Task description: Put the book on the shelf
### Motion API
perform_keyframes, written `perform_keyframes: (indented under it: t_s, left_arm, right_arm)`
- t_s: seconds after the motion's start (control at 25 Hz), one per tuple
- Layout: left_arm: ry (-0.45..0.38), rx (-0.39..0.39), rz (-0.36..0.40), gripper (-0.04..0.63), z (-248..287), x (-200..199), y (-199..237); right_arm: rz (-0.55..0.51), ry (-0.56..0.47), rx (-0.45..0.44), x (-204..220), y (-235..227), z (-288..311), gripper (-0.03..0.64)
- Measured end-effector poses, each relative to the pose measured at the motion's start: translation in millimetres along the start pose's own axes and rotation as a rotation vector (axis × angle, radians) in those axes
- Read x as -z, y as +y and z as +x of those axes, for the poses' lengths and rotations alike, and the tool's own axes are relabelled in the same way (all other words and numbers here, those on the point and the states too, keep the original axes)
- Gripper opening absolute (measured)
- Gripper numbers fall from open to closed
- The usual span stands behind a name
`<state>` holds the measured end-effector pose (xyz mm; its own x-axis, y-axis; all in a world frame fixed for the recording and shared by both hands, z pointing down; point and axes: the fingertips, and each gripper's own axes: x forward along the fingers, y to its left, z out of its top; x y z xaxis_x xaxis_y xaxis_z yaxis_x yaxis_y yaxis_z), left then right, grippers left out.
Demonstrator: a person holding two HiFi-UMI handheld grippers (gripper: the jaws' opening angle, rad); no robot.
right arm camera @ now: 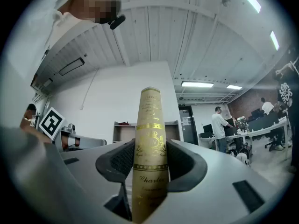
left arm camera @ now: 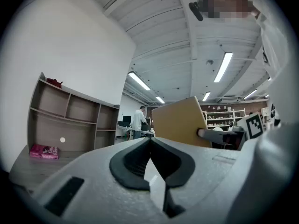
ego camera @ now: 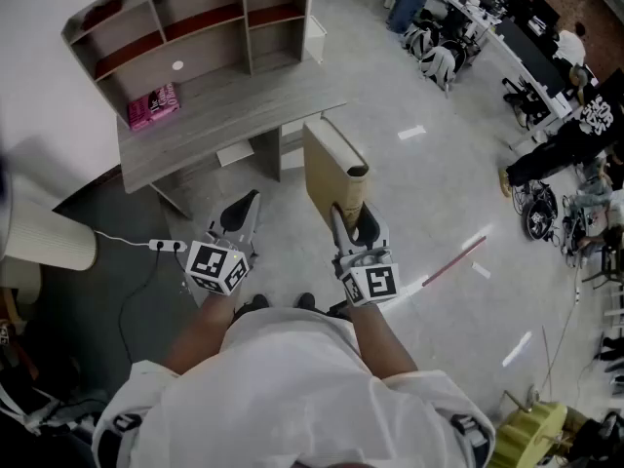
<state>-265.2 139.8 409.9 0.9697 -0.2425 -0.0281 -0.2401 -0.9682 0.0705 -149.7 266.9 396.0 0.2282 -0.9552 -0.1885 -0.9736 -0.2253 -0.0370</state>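
Tan matte covers & a gold-stamped spine: the book (ego camera: 333, 169) stands upright, clamped in the right hand-held gripper (ego camera: 353, 220). In the right gripper view we see the book (right arm camera: 149, 148) spine-on. The jaws of the right hand-held gripper (right arm camera: 149, 161) stand wide, w/ a dark ribbed pad pressed on each cover. The book rises well above the jaw tips. Spine is narrow & rounded, w/ ornate gilt script & bands; most of the print is too small to read.

In the head view the book hangs over the floor (ego camera: 439, 261), near the front edge of the worktop (ego camera: 244, 105) but not touching it, and well apart from the shelf (ego camera: 195, 27).

The left hand-held gripper (ego camera: 252, 199) is off to the book's left, clear of it. In the left gripper view the left hand-held gripper (left arm camera: 150, 141) has its jaw tips together w/ nothing btw them, and the book (left arm camera: 180, 122) shows as a flat tan slab at right.

Both hand-held grippers are smooth pale-grey moulded plastic w/ black pads & b/w marker cubes. Worktop & shelf are grey wood-grain board, the shelf in boxy open compartments w/ red-brown boards. A pink packet (ego camera: 153, 105) lies on the worktop's left part, below the shelf. Floor is pale grey & smooth.
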Motion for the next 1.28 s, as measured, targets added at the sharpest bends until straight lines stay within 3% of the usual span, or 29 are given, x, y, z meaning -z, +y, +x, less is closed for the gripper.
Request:
perform_keyframes:
  t_s: [0.2,0.68,1.08,1.16,1.28]
  left_arm:
    - [-0.017,0.037,0.012,0.012,11,-7,5]
    - [-0.001,-0.002,0.027,0.012,15,-6,11]
    - [0.045,-0.038,0.048,0.012,46,3,13]
    - [0.056,-0.052,0.022,0.012,48,9,20]
    - [0.064,-0.051,-0.08,0.012,49,17,23]
  right_arm:
    - [-0.013,-0.03,0.043,-6,-4,7,0.196]
    - [0.012,-0.046,-0.01,1,-5,19,0.198]
    - [0.026,-0.073,-0.002,-4,-64,13,0.198]
    - [0.025,-0.075,0.008,-1,-77,13,0.198]
    - [0.031,-0.075,0.024,1,-94,8,0.198]
